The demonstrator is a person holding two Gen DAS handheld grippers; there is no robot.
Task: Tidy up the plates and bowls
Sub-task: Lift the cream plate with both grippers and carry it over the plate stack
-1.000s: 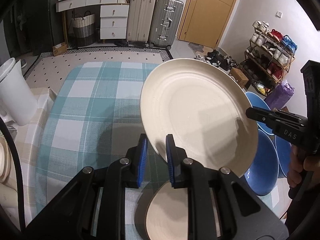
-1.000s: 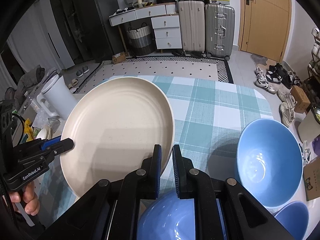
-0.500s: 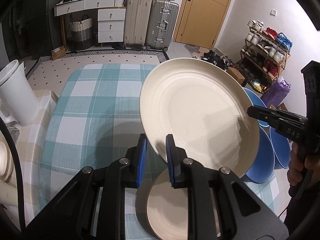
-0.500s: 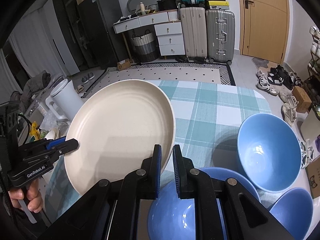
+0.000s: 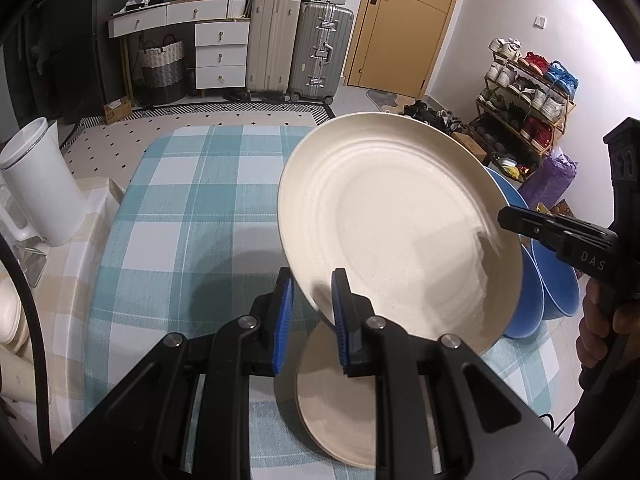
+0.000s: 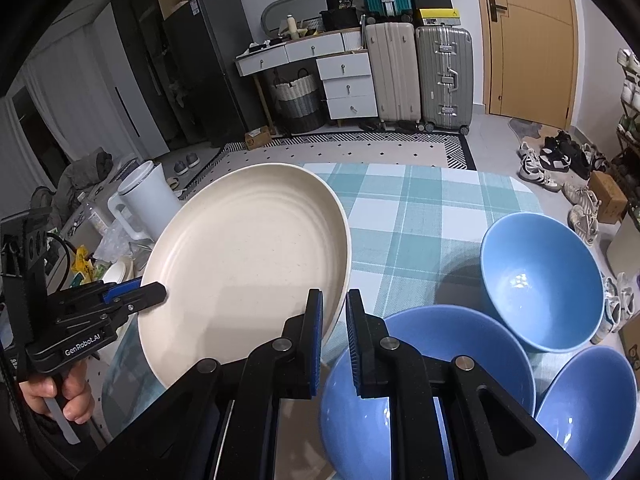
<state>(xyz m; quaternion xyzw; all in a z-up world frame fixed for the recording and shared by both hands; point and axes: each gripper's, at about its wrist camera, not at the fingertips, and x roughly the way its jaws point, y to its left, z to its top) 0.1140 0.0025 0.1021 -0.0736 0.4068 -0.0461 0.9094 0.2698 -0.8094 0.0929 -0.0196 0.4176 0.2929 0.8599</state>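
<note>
Both claws, left gripper (image 5: pixel 312 312) and right gripper (image 6: pixel 333 334), clamp the tilted cream plate (image 5: pixel 394 236) by opposite rims; only the right view shows three blue bowls (image 6: pixel 540 280).

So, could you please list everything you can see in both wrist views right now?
large plate: one, cream, held tilted above the table by both grippers
small plate: one, cream, on the table below the held plate
bowls: three, blue, clustered at the table's right side
tablecloth: one, teal and white check, covering the table
jug: one, white, left of the table
suitcases: two, beige and silver, by the far wall
drawer unit: one, white, left of the suitcases
door: one, tan, far wall
shoe rack: one, full, far right
left gripper: shut on the large plate's rim
right gripper: shut on the opposite rim
</note>
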